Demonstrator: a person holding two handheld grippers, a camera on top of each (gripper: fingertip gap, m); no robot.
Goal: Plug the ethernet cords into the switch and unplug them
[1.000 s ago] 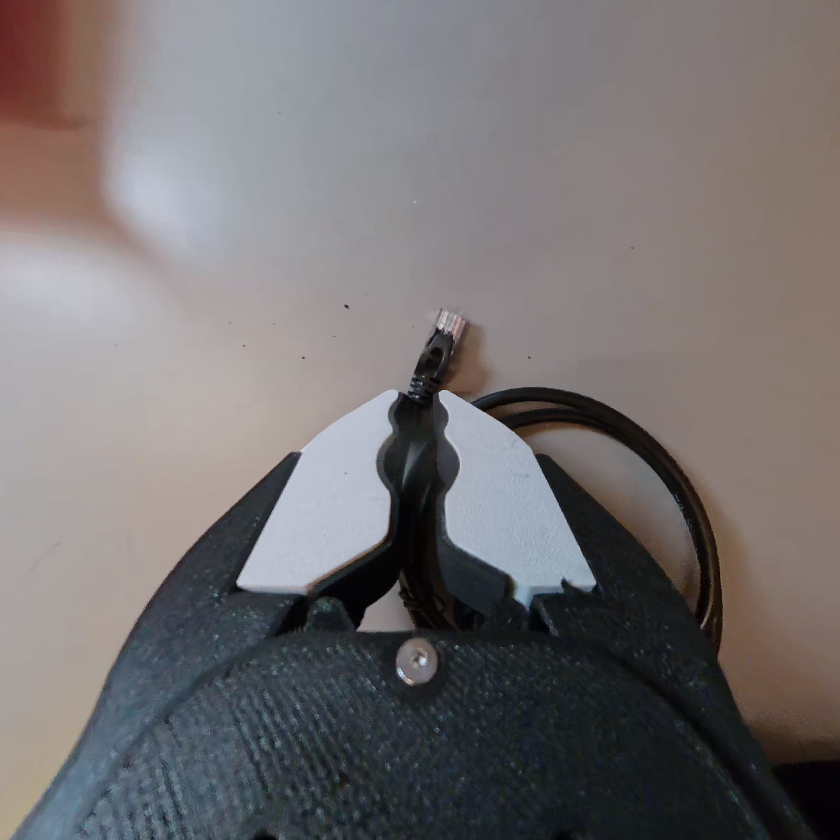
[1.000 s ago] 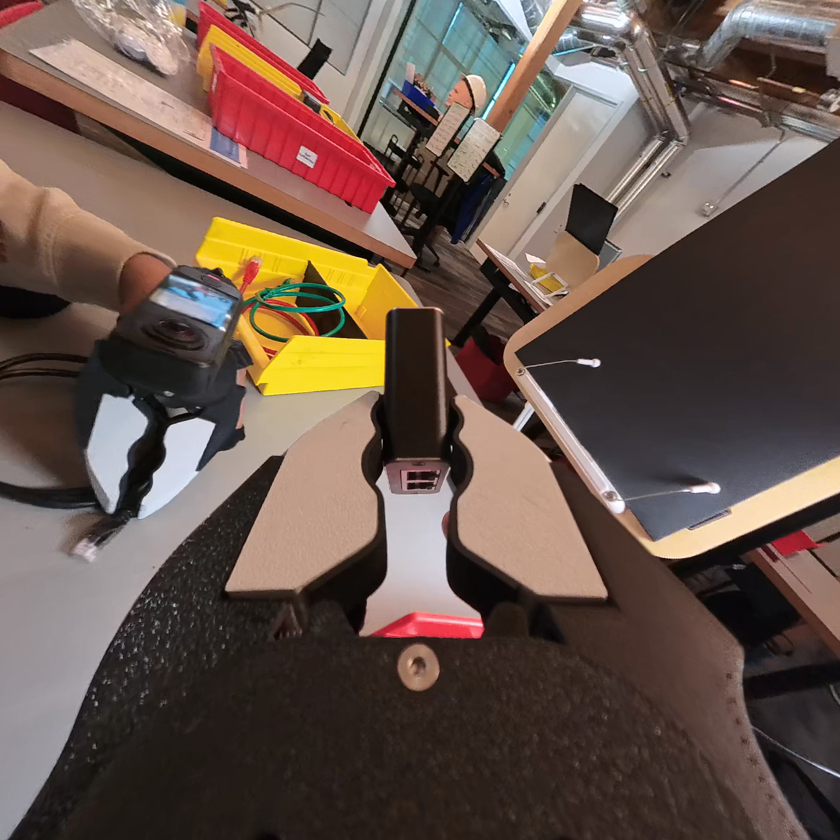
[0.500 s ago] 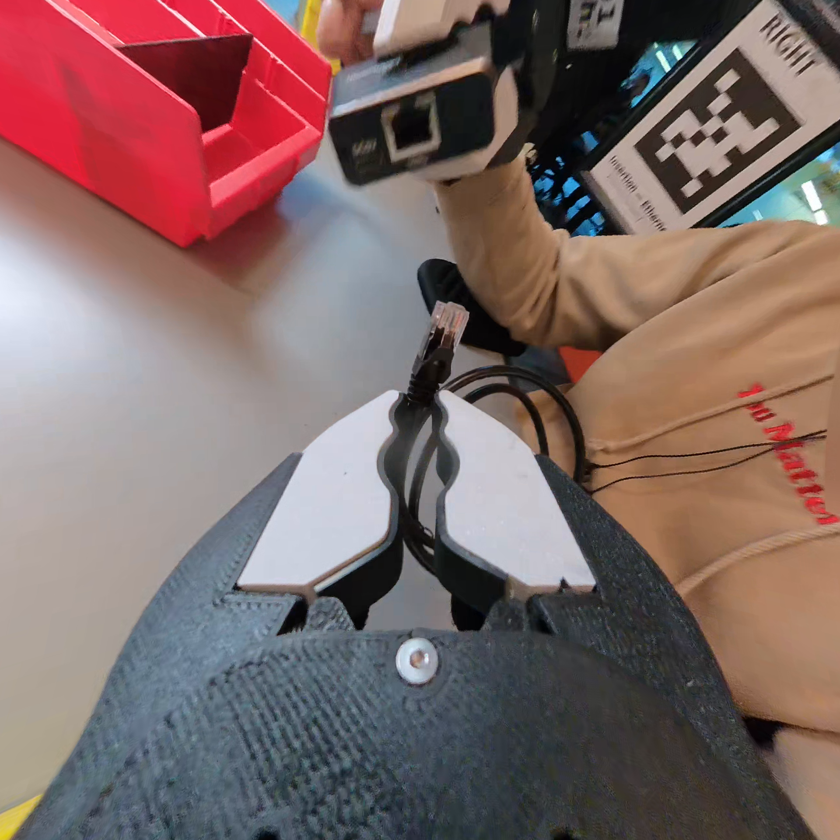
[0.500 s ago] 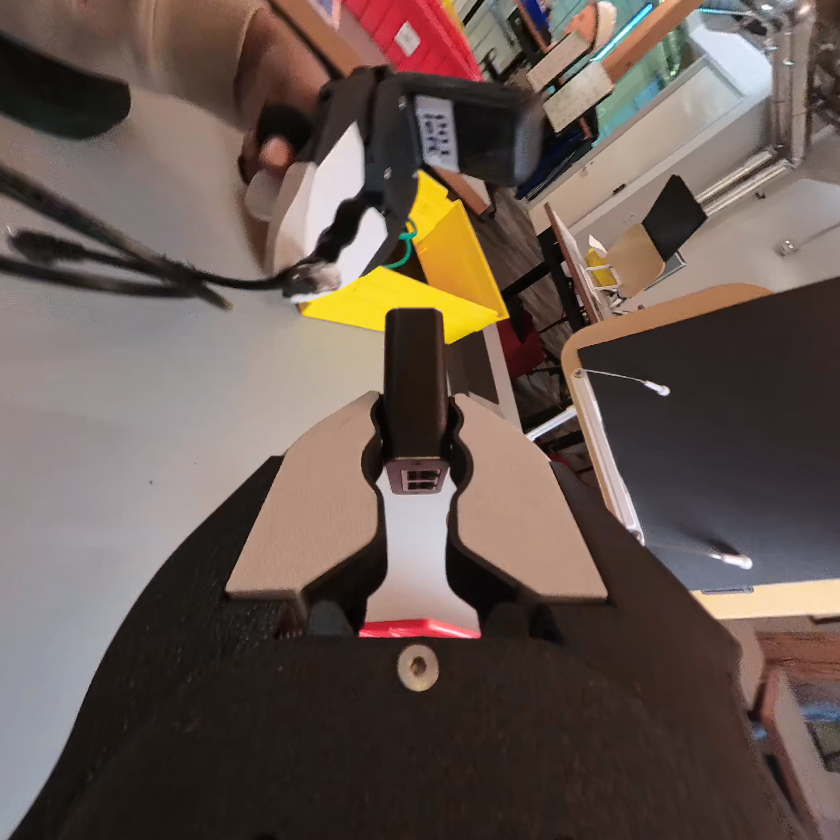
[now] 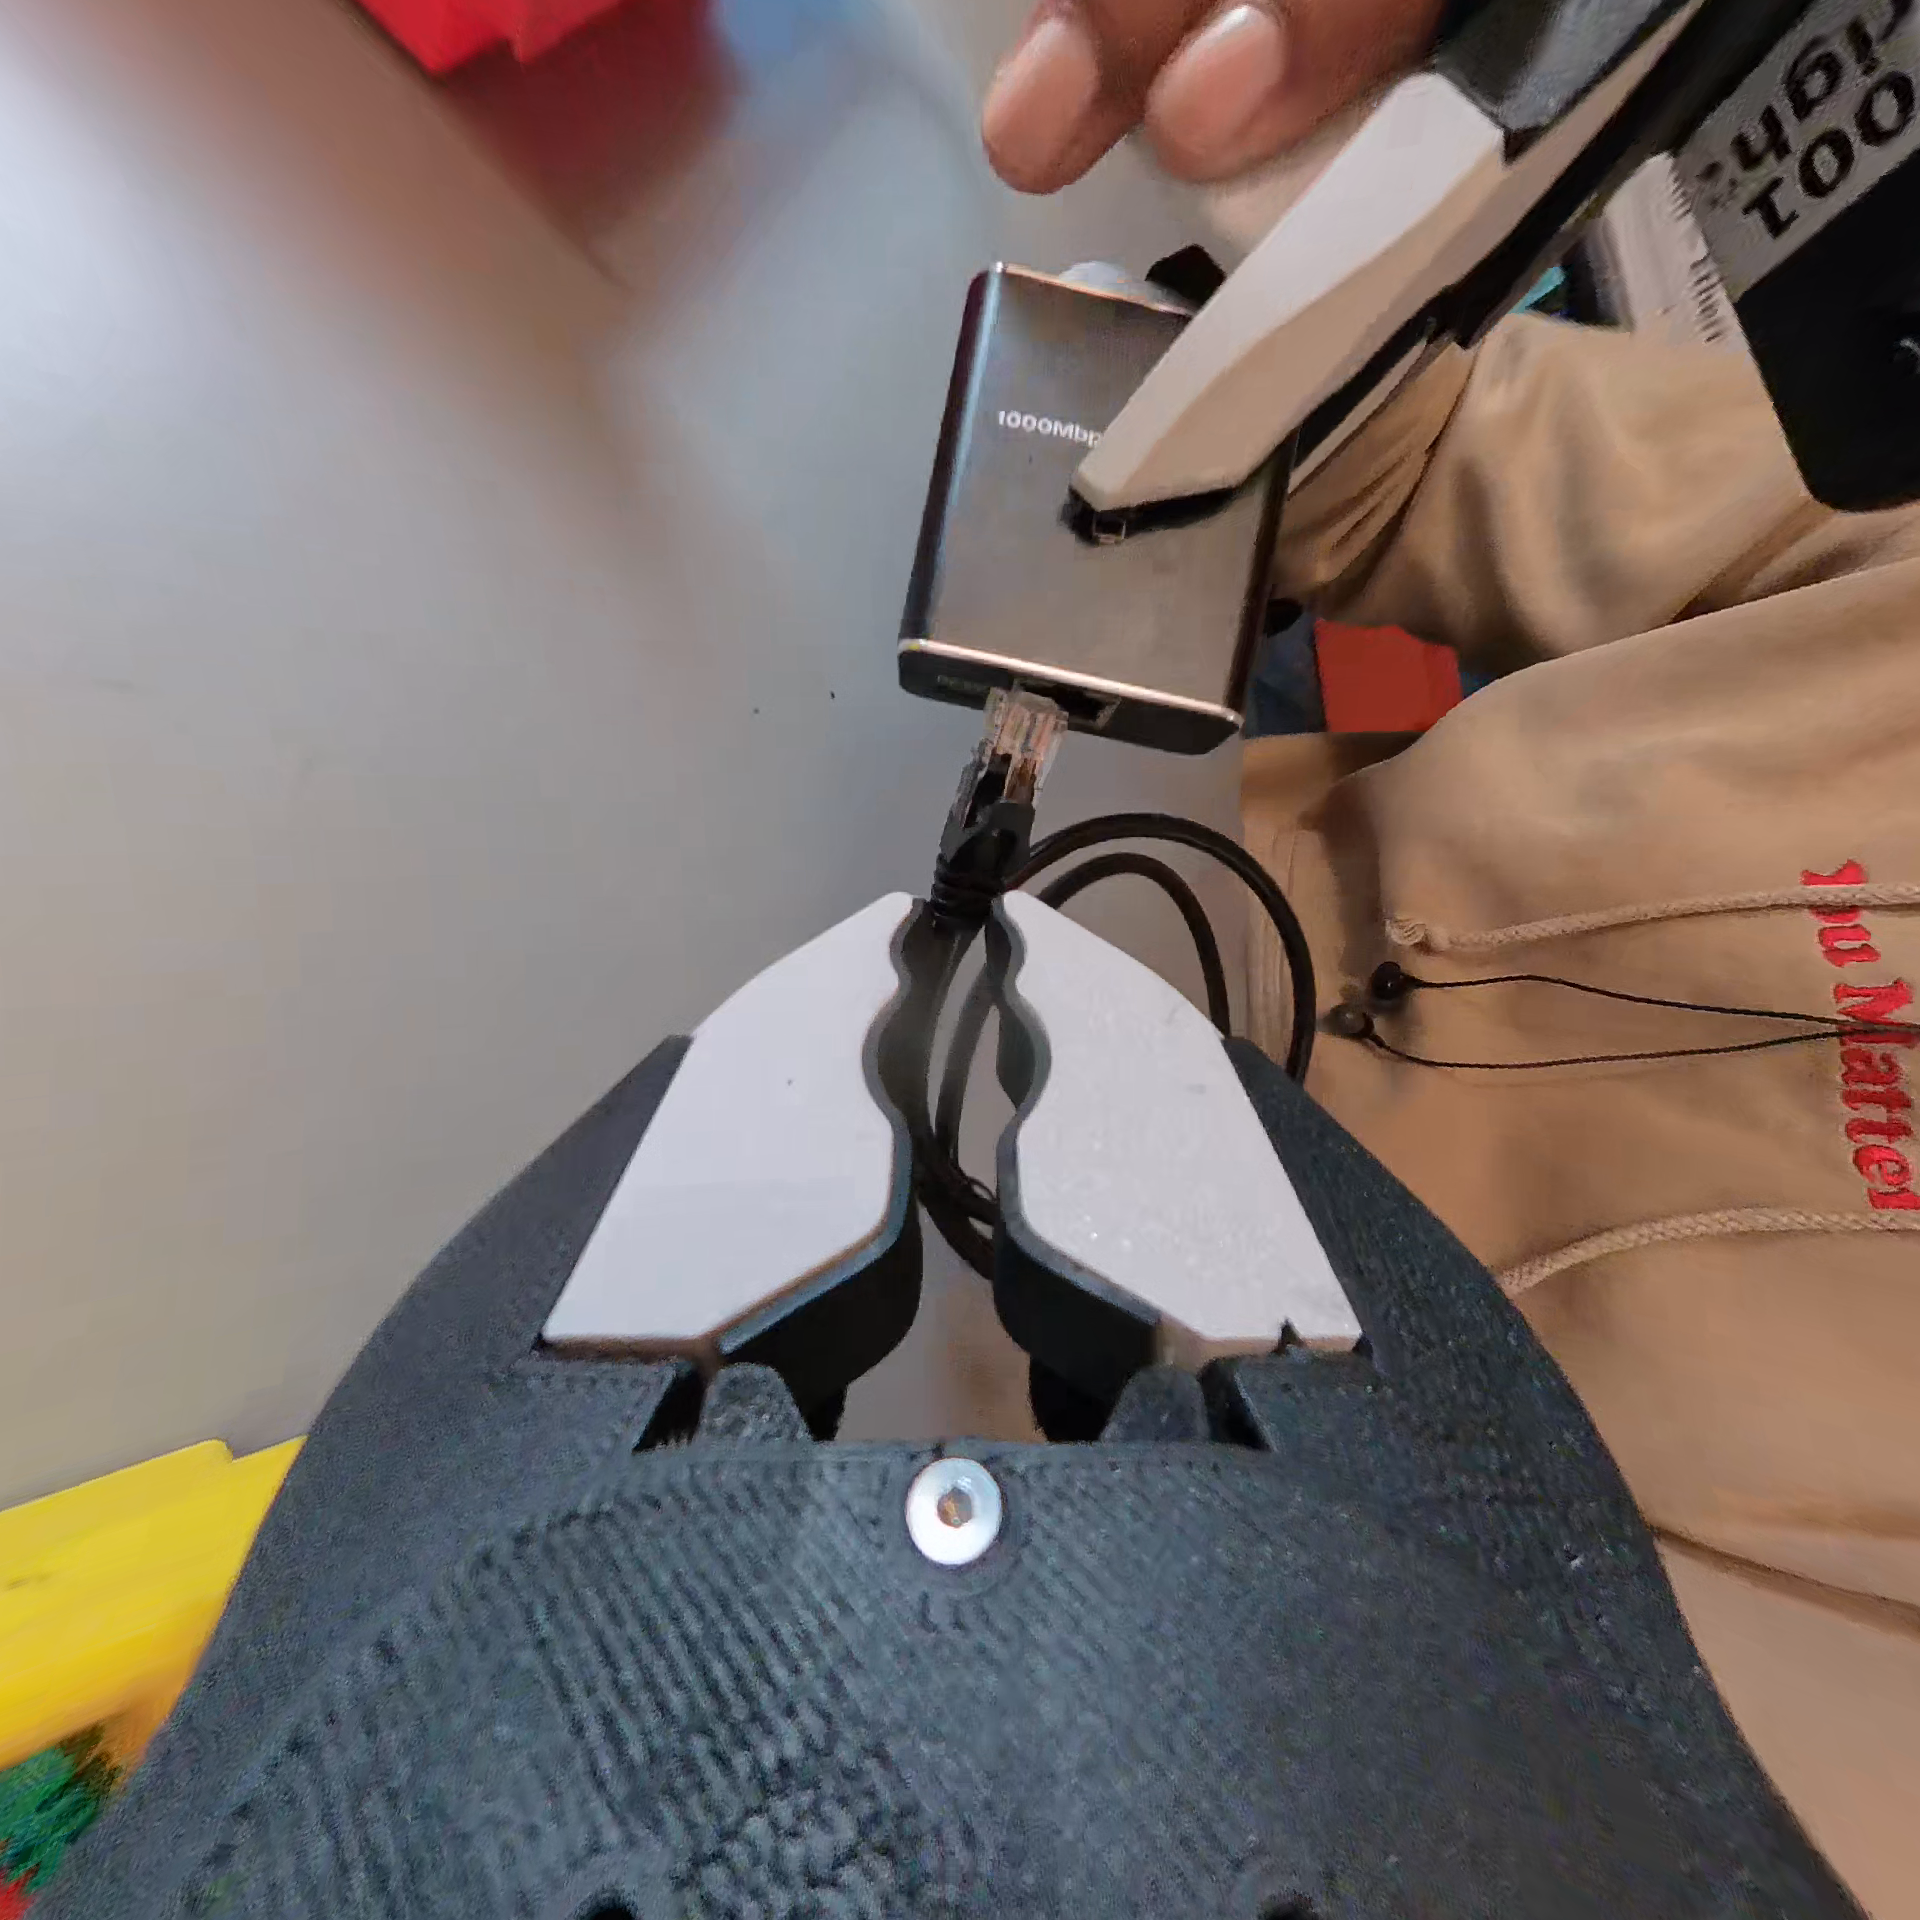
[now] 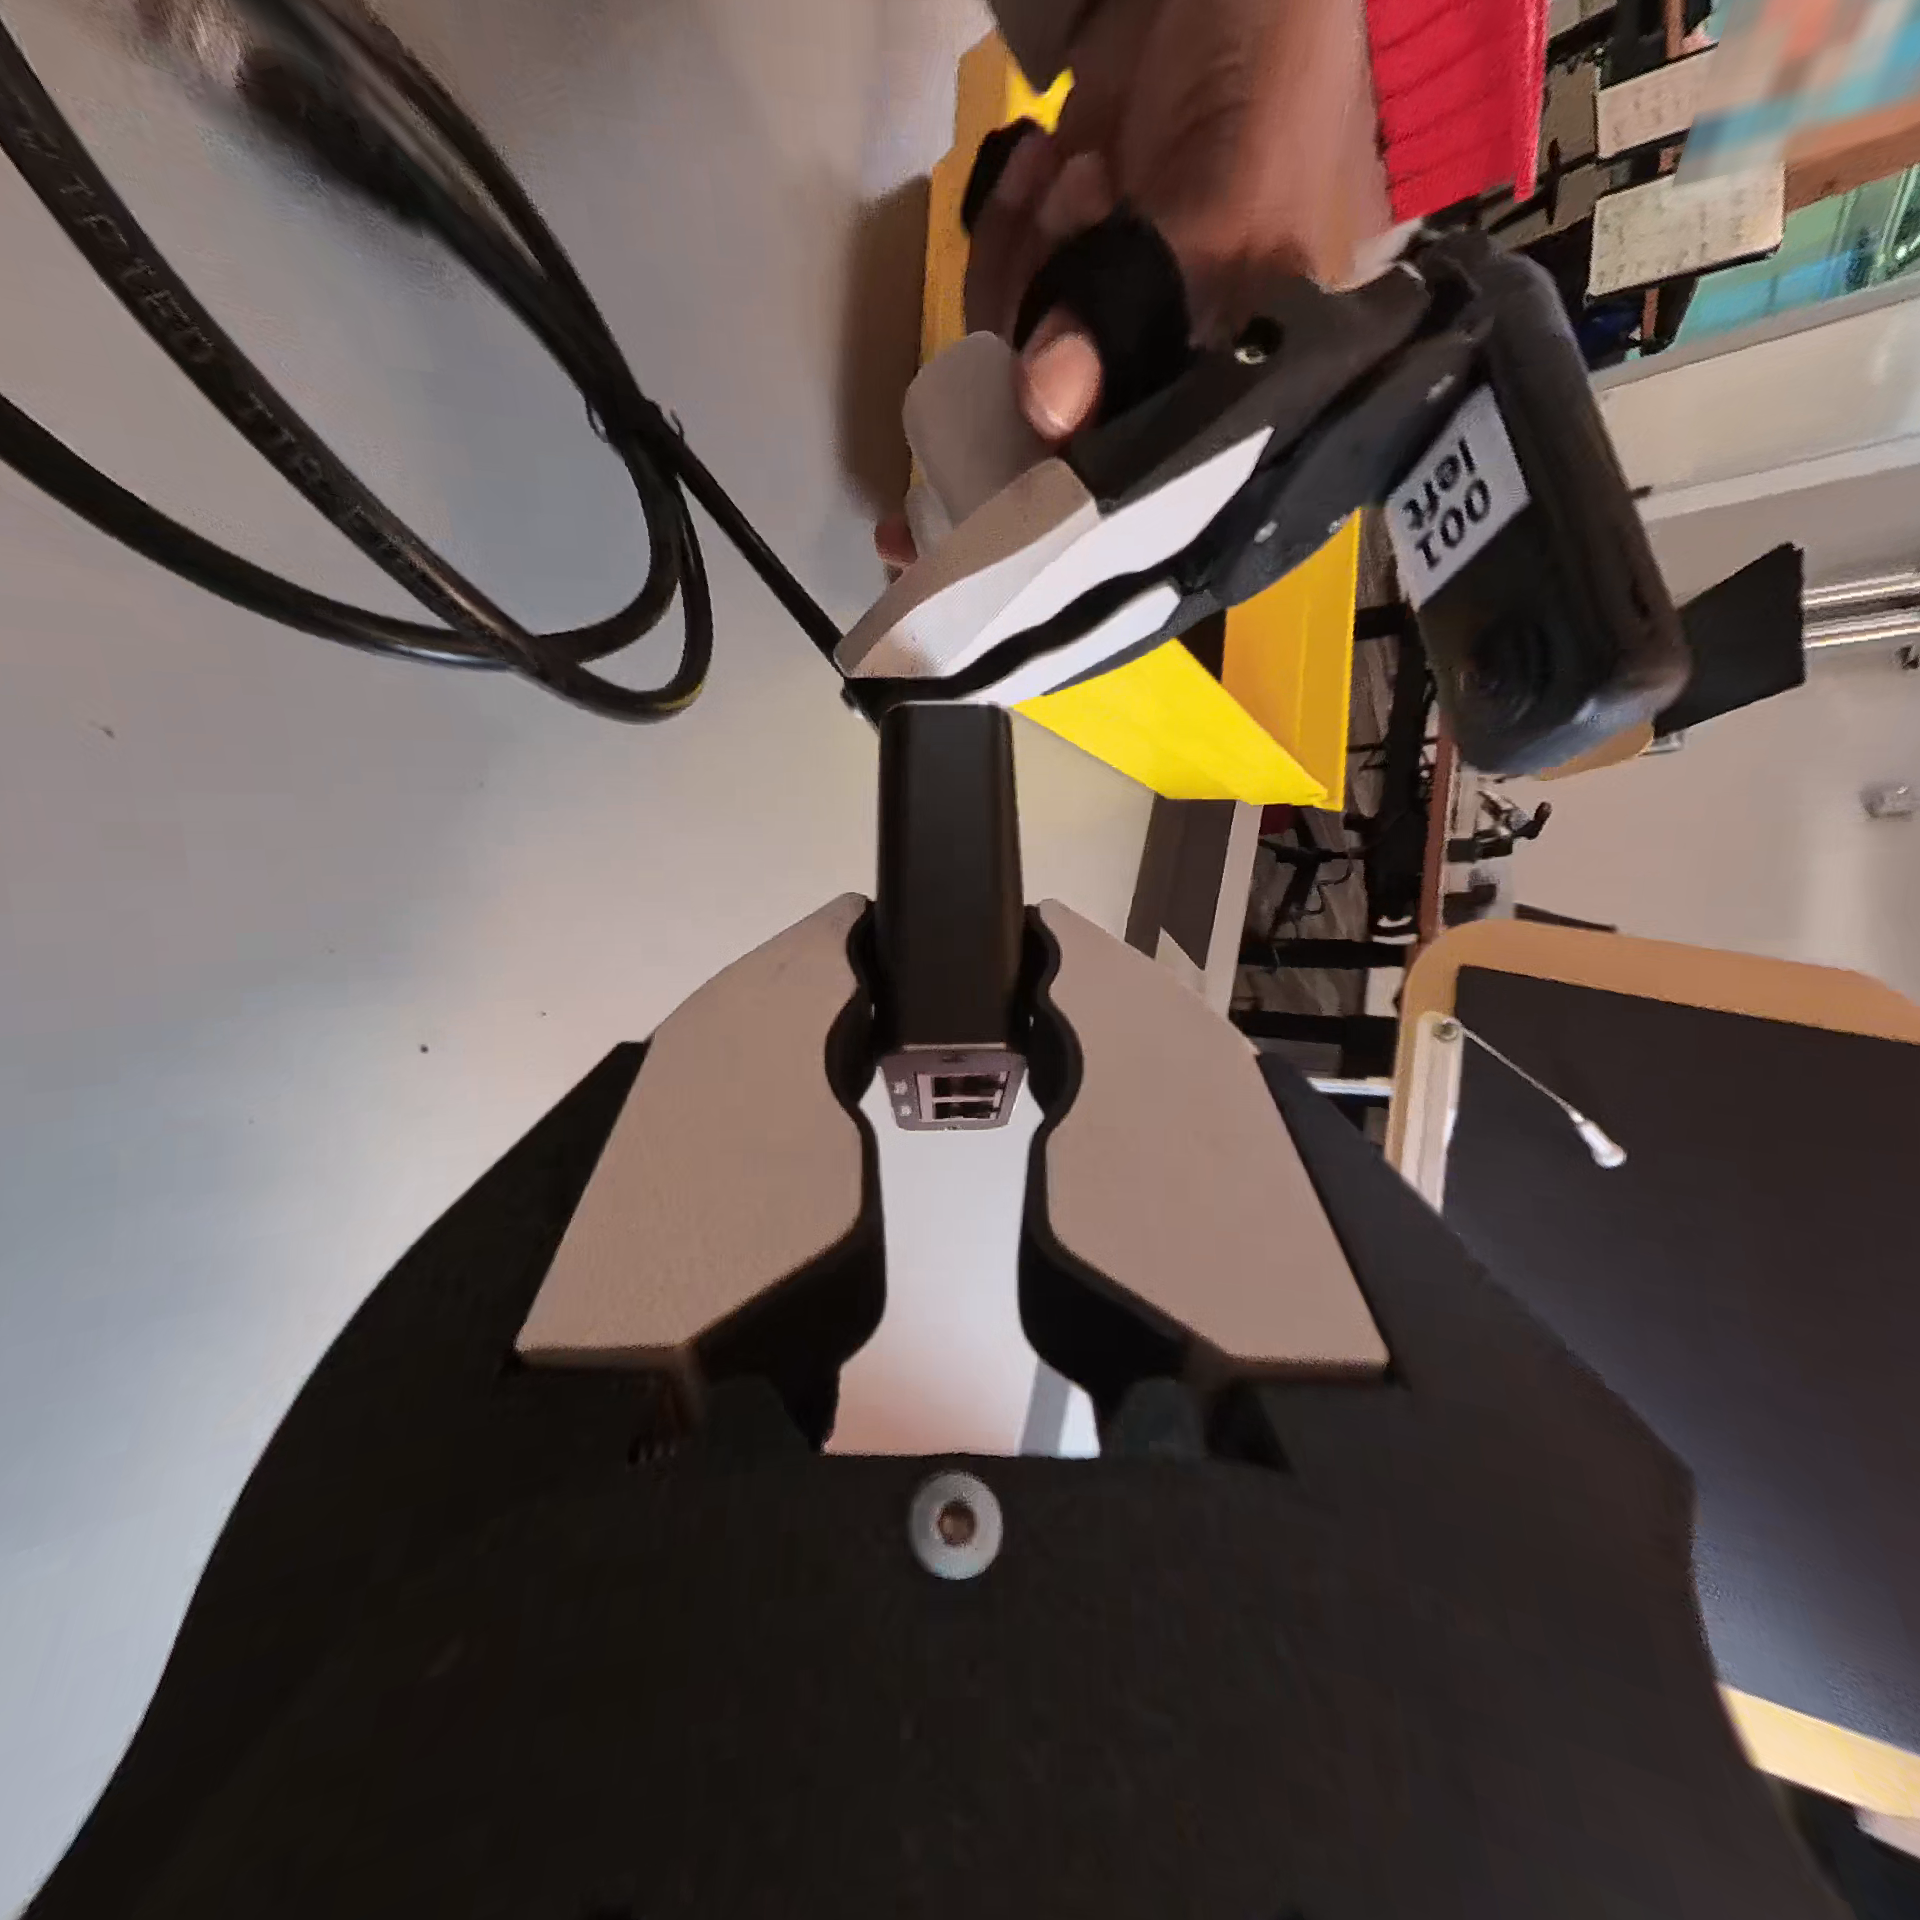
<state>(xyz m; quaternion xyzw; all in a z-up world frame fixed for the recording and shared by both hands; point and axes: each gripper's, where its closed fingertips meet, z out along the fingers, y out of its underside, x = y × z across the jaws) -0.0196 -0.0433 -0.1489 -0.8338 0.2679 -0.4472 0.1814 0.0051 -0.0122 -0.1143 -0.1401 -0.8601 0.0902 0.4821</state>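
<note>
Grey surface (image 5: pixel 364 727) is lying under both tools, a yellow bin (image 6: pixel 1174 717) sitting at its edge. I'm keeping left jaws clamped on the cord (image 5: pixel 977 842), right jaws on the switch (image 6: pixel 945 914).

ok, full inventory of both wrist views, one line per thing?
switch: 1, dark metal, gripped in the right tongs, port end facing the plug
cord: 1, black, looped behind the left tongs
plug: 1, clear, at the mouth of the switch port, not seated
yellow bin: 1, on the table behind the left tongs
red bin: 1, top edge of left view, blurred
table: 1, grey
black board: 1, wood-edged, right of right view
left tongs: white pads, shut on the cord just behind the plug
right tongs: grey pads, shut on the switch
hand: on the left tongs
sleeve: tan
</note>
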